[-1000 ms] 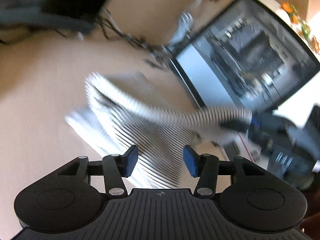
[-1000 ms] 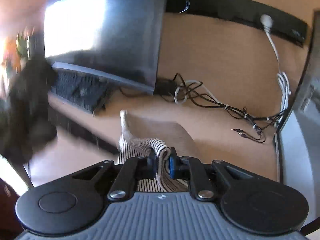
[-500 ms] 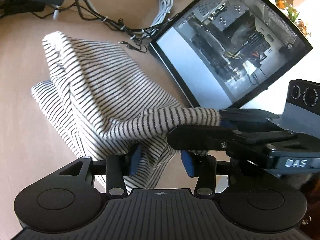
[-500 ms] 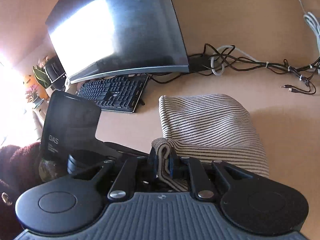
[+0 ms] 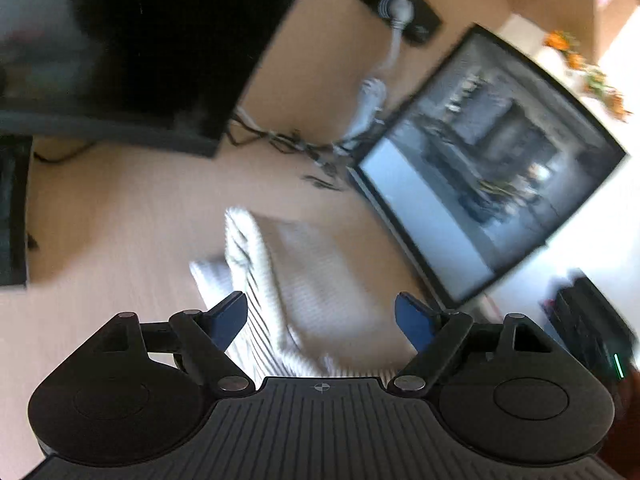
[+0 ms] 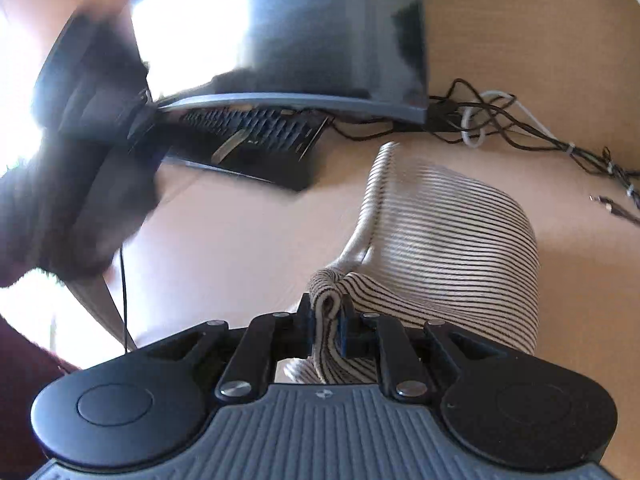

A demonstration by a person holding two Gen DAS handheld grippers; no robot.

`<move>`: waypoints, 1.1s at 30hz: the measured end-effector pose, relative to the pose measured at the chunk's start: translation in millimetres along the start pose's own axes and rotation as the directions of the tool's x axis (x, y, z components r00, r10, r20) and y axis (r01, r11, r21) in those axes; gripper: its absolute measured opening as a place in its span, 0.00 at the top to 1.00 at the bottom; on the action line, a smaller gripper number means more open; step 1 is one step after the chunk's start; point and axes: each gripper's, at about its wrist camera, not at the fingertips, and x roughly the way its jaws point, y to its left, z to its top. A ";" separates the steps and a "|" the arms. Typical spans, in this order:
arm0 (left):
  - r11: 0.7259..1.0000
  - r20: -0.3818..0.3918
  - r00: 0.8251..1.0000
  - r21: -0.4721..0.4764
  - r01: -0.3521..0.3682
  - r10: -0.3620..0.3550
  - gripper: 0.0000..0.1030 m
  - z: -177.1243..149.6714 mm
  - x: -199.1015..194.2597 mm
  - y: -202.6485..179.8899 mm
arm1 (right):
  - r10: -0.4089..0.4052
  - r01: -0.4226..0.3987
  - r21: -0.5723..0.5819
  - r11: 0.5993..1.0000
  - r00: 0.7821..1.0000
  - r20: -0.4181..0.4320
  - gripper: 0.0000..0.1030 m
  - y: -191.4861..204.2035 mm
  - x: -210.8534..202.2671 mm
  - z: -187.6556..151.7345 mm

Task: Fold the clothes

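A white garment with thin black stripes [image 5: 296, 280] lies bunched on the tan desk, blurred in the left wrist view. My left gripper [image 5: 320, 320] is open and empty, held above the garment's near part. In the right wrist view the same striped garment [image 6: 452, 236] drapes away from my right gripper [image 6: 326, 318], which is shut on a rolled fold of its near edge. The left gripper shows there as a dark blur [image 6: 92, 168] at the left.
A monitor [image 5: 480, 184] stands to the right of the garment, another dark monitor [image 5: 160, 48] at the back left. A black keyboard [image 6: 256, 136] lies under a monitor [image 6: 288, 28]. A tangle of cables [image 6: 532, 132] runs along the back of the desk [image 6: 240, 248].
My left gripper has opened wider and pulled back and up from the cloth. My right gripper keeps its hold on the fold. Both views have swung.
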 end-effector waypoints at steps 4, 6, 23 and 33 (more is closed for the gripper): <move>0.998 -0.053 0.997 0.020 -0.059 0.060 0.42 18.4 35.2 -1.5 | -0.025 0.024 -0.043 0.999 1.000 -0.012 0.88 11.4 3.9 -5.8; 0.996 -0.078 0.993 0.031 -0.087 0.090 0.58 27.7 52.7 -2.2 | -0.037 0.037 -0.052 0.998 0.999 -0.007 0.88 14.6 1.2 -7.5; 0.990 -0.110 0.994 -0.139 -0.010 -0.005 0.31 -16.2 31.8 47.1 | -0.205 0.208 -0.139 0.968 0.978 0.035 0.48 19.8 -50.1 -26.3; 0.978 -0.240 0.950 -0.108 0.179 -0.200 0.43 -54.2 95.8 -20.0 | -0.314 0.315 0.020 0.949 0.933 0.178 0.23 -24.2 -74.3 -7.1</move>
